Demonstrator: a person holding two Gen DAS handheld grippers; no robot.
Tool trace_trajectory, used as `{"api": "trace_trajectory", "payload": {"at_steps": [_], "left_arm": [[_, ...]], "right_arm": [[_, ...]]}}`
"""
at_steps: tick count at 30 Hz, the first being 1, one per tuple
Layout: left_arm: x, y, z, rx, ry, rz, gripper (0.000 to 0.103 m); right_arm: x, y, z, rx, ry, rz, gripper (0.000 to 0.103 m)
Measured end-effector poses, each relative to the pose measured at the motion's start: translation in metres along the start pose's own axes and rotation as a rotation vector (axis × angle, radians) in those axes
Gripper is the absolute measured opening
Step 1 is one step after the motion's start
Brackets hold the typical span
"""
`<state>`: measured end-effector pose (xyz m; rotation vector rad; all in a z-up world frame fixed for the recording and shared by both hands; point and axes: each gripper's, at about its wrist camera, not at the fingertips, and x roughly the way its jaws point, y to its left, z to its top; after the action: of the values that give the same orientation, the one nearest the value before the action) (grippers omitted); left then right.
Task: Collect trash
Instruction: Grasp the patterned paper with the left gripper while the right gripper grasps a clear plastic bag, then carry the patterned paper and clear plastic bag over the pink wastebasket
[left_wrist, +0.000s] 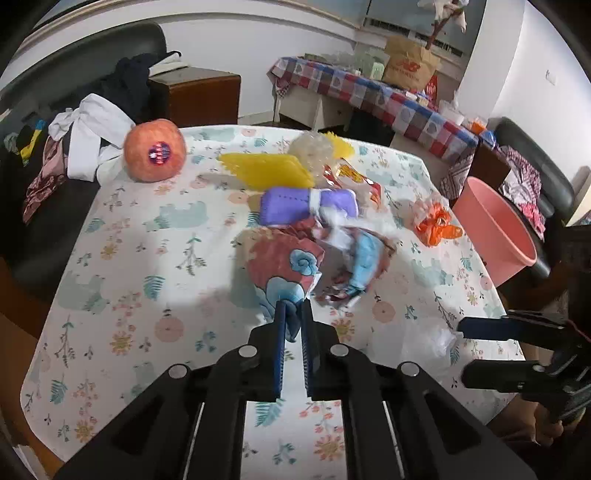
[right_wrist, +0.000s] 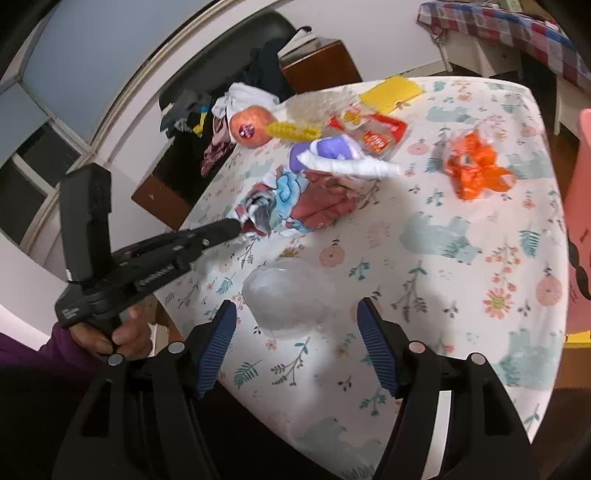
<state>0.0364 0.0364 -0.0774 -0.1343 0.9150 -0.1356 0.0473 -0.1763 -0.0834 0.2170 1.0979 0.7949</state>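
Crumpled red-and-blue printed wrapper (left_wrist: 284, 266) is pinched at its near corner between the closed jaws of the left gripper (left_wrist: 293, 314), lying on the flowered tablecloth (left_wrist: 129, 258). Over at the right gripper (right_wrist: 297, 321), the jaws stand wide, with a clear plastic wad (right_wrist: 286, 299) sitting just ahead, between the fingertips, untouched.

I count one round orange fruit with a purple sticker (left_wrist: 154, 150) on my flowered surface (left_wrist: 122, 258). One crumpled red-and-blue patterned wrapper (left_wrist: 284, 258), one purple packet tied in white (left_wrist: 308, 205), one crumpled orange plastic bag (left_wrist: 436, 225), one red-and-clear snack wrapper (right_wrist: 373, 134) and one clear crumpled plastic ball (right_wrist: 288, 299). Yellow ridged plastic pieces (left_wrist: 269, 170): two in the right view, perhaps more. One pink plastic bucket (left_wrist: 495, 229). Two grippers, each with two blue-padded fingers (right_wrist: 218, 347).
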Motion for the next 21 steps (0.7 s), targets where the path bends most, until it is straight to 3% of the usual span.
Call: {"api": "trace_trajectory", "payload": {"at_steps": [9, 11, 14, 17, 21], "left_arm": [[-0.023, 0.025, -0.003, -0.043, -0.043, -0.017, 0.006], [-0.029, 0.030, -0.003, -0.060, -0.056, -0.022, 0.006], [-0.034, 0.034, -0.001, -0.083, -0.074, -0.025, 0.006], [-0.039, 0.035, 0.001, -0.094, -0.094, -0.031, 0.006], [-0.047, 0.030, 0.006, -0.090, -0.129, -0.050, 0.006]], "right_arm": [[0.024, 0.007, 0.007, -0.010, 0.041, -0.039, 0.067], [0.025, 0.007, 0.006, -0.013, 0.045, -0.041, 0.046], [0.024, 0.009, 0.005, -0.027, 0.041, -0.050, 0.032], [0.019, 0.014, 0.005, -0.046, 0.010, -0.051, 0.026], [0.005, 0.013, 0.005, -0.055, -0.048, -0.035, 0.026]]}}
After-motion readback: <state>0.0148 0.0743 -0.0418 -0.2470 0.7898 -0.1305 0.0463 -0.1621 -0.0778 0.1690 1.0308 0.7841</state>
